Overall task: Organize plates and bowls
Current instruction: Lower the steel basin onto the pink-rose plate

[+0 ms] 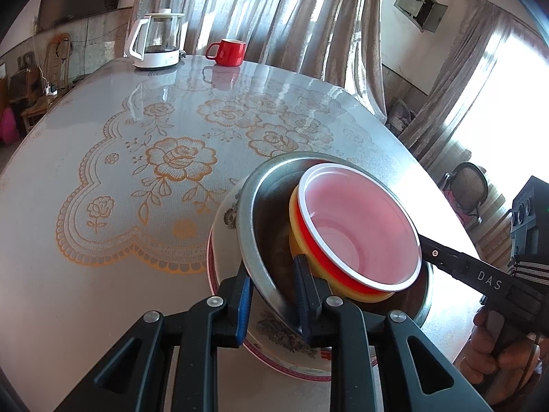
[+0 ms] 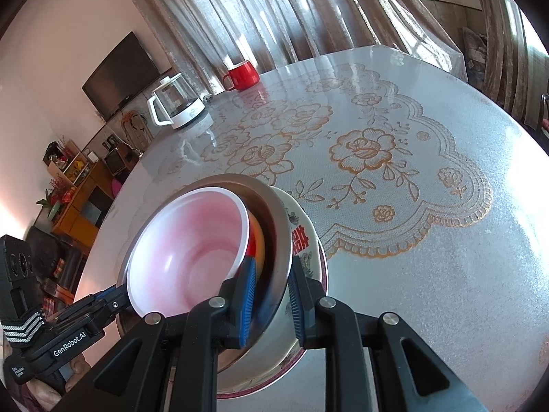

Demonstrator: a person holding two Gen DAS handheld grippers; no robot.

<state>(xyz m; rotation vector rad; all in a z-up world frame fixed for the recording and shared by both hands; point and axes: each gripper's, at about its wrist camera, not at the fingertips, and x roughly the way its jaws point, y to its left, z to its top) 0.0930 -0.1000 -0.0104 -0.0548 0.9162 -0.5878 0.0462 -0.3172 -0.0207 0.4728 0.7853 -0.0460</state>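
Note:
A stack of dishes stands near the table's near edge: a plate with a dark red rim, a white flowered bowl, a steel bowl, a yellow bowl, and a red bowl with a pink inside. The inner bowls sit tilted. My left gripper is shut on the steel bowl's rim, one finger inside, one outside. My right gripper is shut on the same rim from the opposite side.
A red mug and a glass kettle on a white base stand at the far end of the flower-patterned table. Curtains hang behind it. A chair stands off the right edge.

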